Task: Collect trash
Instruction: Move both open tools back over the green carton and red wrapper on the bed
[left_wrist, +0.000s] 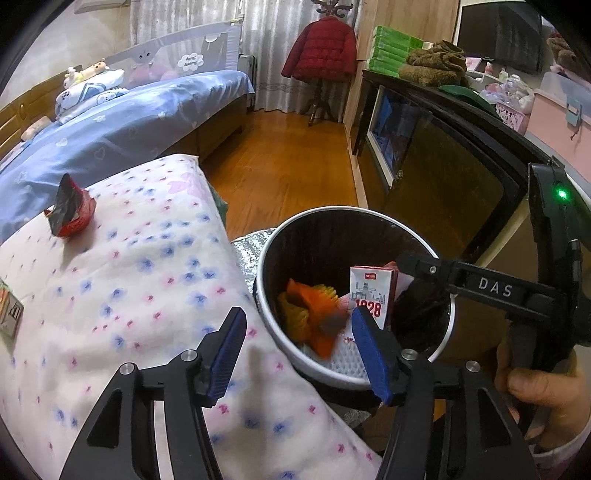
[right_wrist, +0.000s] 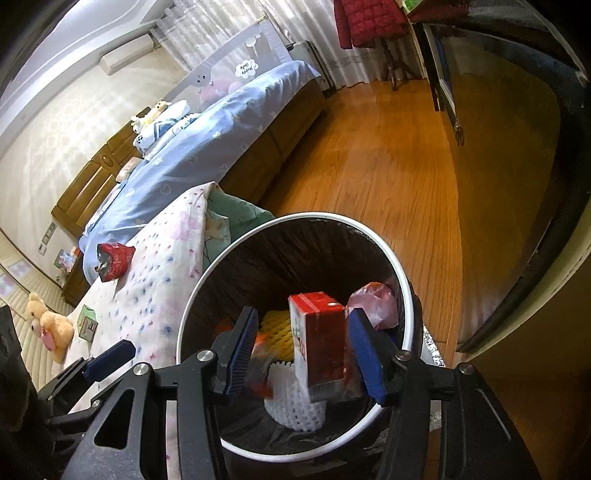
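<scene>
A white-rimmed trash bin (left_wrist: 332, 210) (right_wrist: 306, 215) with a black liner stands on the floor beside a floral quilt (left_wrist: 147, 280). Inside lie yellow and white foam netting (right_wrist: 277, 328) and a blurred orange wrapper (left_wrist: 317, 321). My left gripper (left_wrist: 295, 354) hovers open over the bin's near-left rim, with nothing between its pads. My right gripper (right_wrist: 304, 350) is over the bin. A red-and-white carton (right_wrist: 317, 350) (left_wrist: 371, 295) stands upright between its fingers, against the right pad, with a gap to the left pad. A red-and-black snack wrapper (left_wrist: 70, 210) (right_wrist: 112, 260) and a small box (right_wrist: 88, 325) lie on the quilt.
A bed with a blue cover (left_wrist: 129, 122) lies beyond the quilt. Wooden floor (left_wrist: 288, 158) runs past the bin to a red jacket on a stand (left_wrist: 321, 51). A dark cabinet (left_wrist: 443, 158) is close on the right. A teddy bear (right_wrist: 48, 325) sits at the left.
</scene>
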